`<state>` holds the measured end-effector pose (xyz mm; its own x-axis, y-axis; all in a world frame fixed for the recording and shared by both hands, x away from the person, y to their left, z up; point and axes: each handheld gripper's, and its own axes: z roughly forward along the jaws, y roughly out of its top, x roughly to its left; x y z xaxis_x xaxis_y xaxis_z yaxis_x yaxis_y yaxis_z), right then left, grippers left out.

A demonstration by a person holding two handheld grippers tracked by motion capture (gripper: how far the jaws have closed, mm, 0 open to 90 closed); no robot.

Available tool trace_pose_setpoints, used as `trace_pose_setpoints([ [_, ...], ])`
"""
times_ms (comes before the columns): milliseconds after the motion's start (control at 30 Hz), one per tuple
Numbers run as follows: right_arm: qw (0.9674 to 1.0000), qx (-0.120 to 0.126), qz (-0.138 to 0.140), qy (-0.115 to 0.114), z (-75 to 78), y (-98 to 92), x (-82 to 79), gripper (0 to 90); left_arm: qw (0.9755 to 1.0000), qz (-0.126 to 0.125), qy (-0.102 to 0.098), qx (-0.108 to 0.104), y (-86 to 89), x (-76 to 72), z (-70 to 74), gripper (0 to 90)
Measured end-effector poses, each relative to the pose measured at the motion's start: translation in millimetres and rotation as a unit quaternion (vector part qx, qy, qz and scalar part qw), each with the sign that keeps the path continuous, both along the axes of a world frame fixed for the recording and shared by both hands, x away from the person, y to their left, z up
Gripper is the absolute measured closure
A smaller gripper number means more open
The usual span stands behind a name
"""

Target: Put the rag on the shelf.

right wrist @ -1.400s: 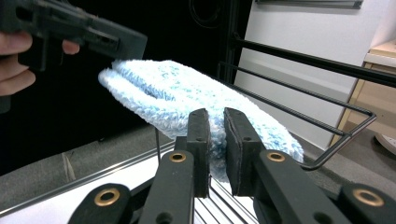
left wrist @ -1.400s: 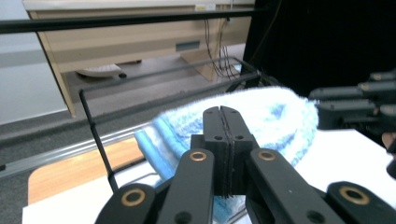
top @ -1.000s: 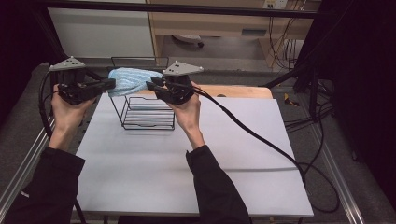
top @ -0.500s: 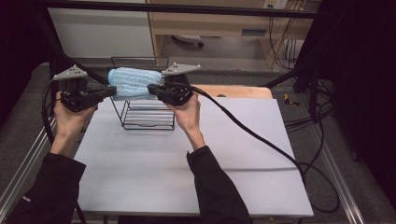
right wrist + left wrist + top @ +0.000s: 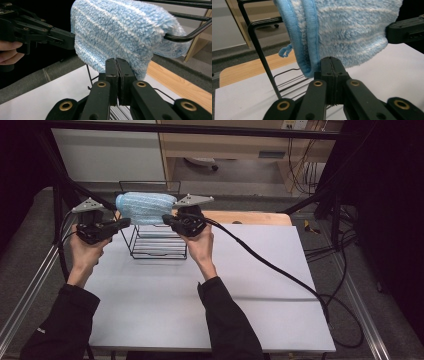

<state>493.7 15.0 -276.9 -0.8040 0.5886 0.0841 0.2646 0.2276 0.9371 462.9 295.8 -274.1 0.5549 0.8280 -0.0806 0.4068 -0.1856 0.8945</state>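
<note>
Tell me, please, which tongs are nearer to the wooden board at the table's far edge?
Right. The right tongs grip the blue towel just beside the wooden board; the left tongs hold the towel's opposite end, across the wire rack.

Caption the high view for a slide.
Two black claws, left and right, drape a fluffy light-blue towel over a black wire rack.

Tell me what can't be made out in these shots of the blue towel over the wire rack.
- Far side of the blue towel: hidden by its own fold, high view.
- Left gripper grip edge: pressed jaws hide it.
- Right gripper likewise.
- Wire rack top rail: under cloth.
</note>
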Motion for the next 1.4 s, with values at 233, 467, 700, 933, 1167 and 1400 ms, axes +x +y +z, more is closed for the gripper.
trace_pose_setpoints([
  [233,1.0,0.003,0.003,-0.009,0.5,-0.7,-3.0,84.8,1.0,-0.001,-0.005,-0.007,-0.4,-1.6,3.0,88.4],
  [467,0.9992,0.022,0.016,-0.028,13.7,-7.6,-13.4,72.9,0.9996,-0.013,-0.021,-0.014,0.6,-13.5,18.1,82.5],
  [700,0.9984,0.04,0.018,-0.037,28.0,-15.4,-20.5,58.7,0.999,-0.019,-0.04,-0.011,-1.4,-24.9,34.4,71.5],
  [933,0.9982,0.04,0.024,-0.037,37.6,-26.7,-30.0,41.9,0.9988,-0.012,-0.047,-0.006,1.6,-31.1,36.7,54.4],
  [1167,0.9992,0.033,0.005,-0.023,32.9,-52.7,-38.1,19.8,0.9992,-0.017,-0.035,-0.007,8.0,-42.5,24.2,33.3],
  [1400,0.9997,0.023,-0.004,-0.001,16.4,-89.5,-46.1,8.6,0.9994,-0.026,-0.022,0.01,6.4,-54.2,-2.6,21.3],
])
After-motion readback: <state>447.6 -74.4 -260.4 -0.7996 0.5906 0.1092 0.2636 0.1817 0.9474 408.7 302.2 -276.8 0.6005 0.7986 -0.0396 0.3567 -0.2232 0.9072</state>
